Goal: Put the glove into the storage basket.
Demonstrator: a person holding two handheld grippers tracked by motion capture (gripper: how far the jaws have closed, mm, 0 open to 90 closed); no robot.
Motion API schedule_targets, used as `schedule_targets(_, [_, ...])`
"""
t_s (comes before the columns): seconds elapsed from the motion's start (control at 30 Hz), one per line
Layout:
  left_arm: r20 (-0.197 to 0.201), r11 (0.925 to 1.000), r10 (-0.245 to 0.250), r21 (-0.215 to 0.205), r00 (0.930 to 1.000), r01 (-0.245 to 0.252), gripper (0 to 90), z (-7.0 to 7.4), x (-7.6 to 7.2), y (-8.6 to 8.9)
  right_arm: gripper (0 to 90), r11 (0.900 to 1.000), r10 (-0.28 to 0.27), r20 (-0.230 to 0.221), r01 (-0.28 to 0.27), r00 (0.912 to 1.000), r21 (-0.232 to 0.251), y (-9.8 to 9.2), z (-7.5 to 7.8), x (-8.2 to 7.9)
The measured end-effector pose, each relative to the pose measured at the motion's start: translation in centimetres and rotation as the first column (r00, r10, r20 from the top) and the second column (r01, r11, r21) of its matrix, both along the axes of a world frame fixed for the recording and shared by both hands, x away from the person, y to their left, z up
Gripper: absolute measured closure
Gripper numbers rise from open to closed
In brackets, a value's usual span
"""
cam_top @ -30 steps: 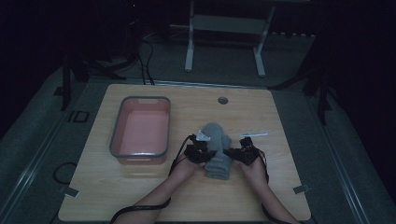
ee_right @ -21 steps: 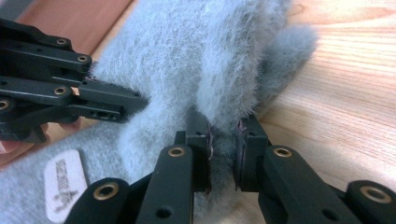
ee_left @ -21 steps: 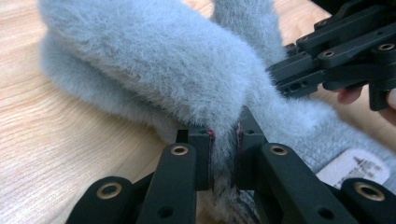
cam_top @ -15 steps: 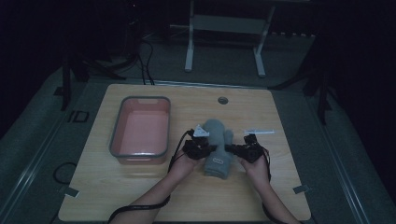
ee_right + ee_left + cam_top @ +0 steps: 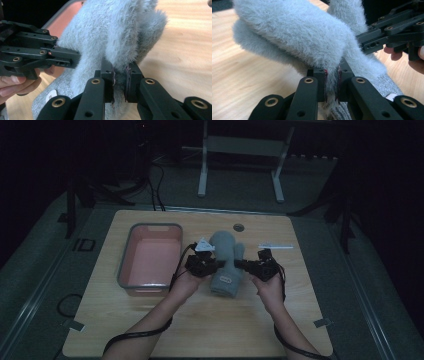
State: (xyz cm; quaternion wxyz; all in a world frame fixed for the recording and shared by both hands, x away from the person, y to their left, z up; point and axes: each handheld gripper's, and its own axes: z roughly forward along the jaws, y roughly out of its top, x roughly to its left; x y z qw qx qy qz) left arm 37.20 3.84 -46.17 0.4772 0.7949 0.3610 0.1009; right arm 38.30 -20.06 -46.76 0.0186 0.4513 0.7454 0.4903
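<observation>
Cuff label of grey mitten (image 5: 226, 265) too small to read; left gripper (image 5: 332, 85) and right gripper (image 5: 120, 80) clamped on its fur; pink bin (image 5: 150, 262) beside, on table (image 5: 200, 320)

The mitten (image 5: 226, 262) is fuzzy pale grey, its ribbed cuff a slightly darker grey with a small white label at 6 o'clock. The bin (image 5: 150, 261) at 9 o'clock of it has a grey rim and a pink inside. Both grippers, left (image 5: 219, 265) and right (image 5: 239, 265), are black with brass-coloured rivets and dark red pads (image 5: 326, 85). The table (image 5: 200, 330) is light wood grain.
</observation>
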Motion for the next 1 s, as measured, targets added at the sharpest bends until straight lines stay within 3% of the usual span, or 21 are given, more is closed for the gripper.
schedule_targets(0.47, [0.048, 0.9975, 0.065, 0.023, 0.9967, -0.066, 82.8, 4.5, 0.1, 6.0, 80.7, 0.997, 0.067, 0.039, -0.068, 0.997, 0.028, 5.9, 4.2, 1.9])
schedule_targets(0.53, [0.053, 0.996, 0.082, 0.032, 0.9953, -0.083, 82.8, 5.1, 0.0, 7.6, 80.7, 0.996, 0.085, 0.04, -0.086, 0.9956, 0.032, 7.6, 4.7, 2.2])
schedule_targets(0.77, [0.056, 0.9903, 0.128, 0.045, 0.9901, -0.131, 82.8, 6.0, -0.4, 12.1, 80.7, 0.99, 0.136, 0.049, -0.138, 0.9895, 0.032, 12.3, 5.6, 3.0])
schedule_targets(1.0, [0.05, 0.98, 0.19, 0.05, 0.9805, -0.192, 82.8, 5.9, -0.9, 16.7, 80.7, 0.982, 0.184, 0.041, -0.185, 0.9821, 0.025, 17.4, 5.6, 3.6])
